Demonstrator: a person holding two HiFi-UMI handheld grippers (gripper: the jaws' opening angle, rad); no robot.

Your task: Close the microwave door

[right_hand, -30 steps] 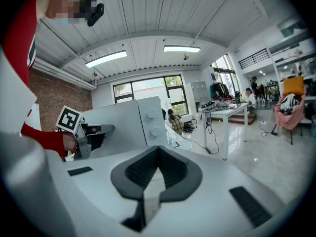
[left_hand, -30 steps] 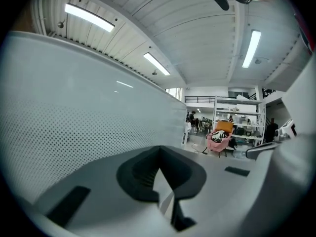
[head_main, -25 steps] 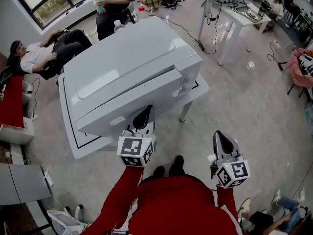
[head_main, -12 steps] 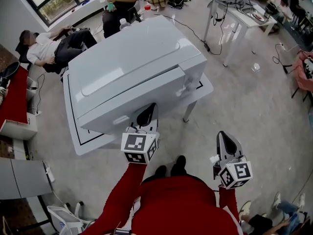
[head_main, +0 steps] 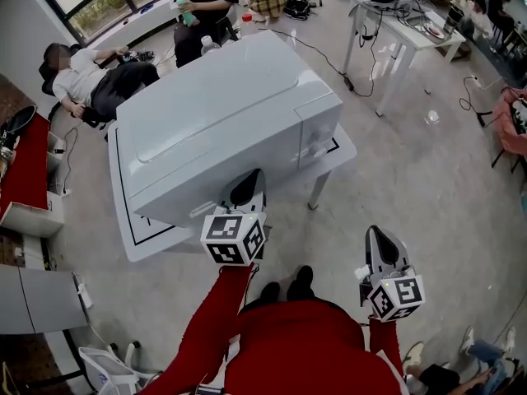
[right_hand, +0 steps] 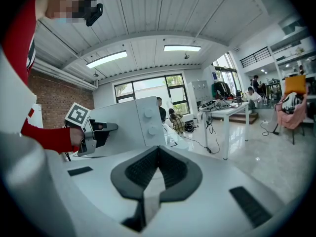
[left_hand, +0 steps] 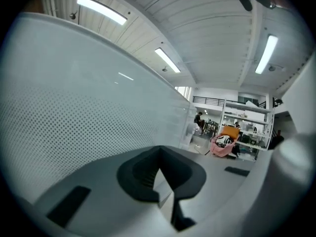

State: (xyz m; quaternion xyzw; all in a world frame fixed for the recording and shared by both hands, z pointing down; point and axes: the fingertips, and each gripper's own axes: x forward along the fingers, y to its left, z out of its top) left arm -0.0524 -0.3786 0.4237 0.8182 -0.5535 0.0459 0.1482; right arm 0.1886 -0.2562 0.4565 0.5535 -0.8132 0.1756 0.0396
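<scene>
- Head view: the white microwave [head_main: 214, 97] stands on a white table [head_main: 339, 150] with a black outline. Its door [head_main: 216, 175] lies flush with the front, level with the control panel [head_main: 317, 132] at its right end. The left gripper [head_main: 246, 187] points at the lower part of the door with its tips against it or just short of it; I cannot tell which. The right gripper [head_main: 378, 237] hangs well apart from the microwave, over bare floor [head_main: 428, 196]. A person [head_main: 90, 76] sits beyond the table's far corner.
- Left gripper view: the left gripper [left_hand: 160, 168] has its jaws closed together with nothing between them. The door [left_hand: 74, 112], with its fine dotted pattern, fills the left side of the view just beside the jaws.
- Right gripper view: the right gripper [right_hand: 158, 168] has its jaws pressed together and holds nothing. Past them the microwave [right_hand: 129, 127] shows with two round knobs [right_hand: 149, 113] on its panel, and the left gripper [right_hand: 111, 127] is held against its front. A white desk [right_hand: 228, 111] stands farther off to the right.
</scene>
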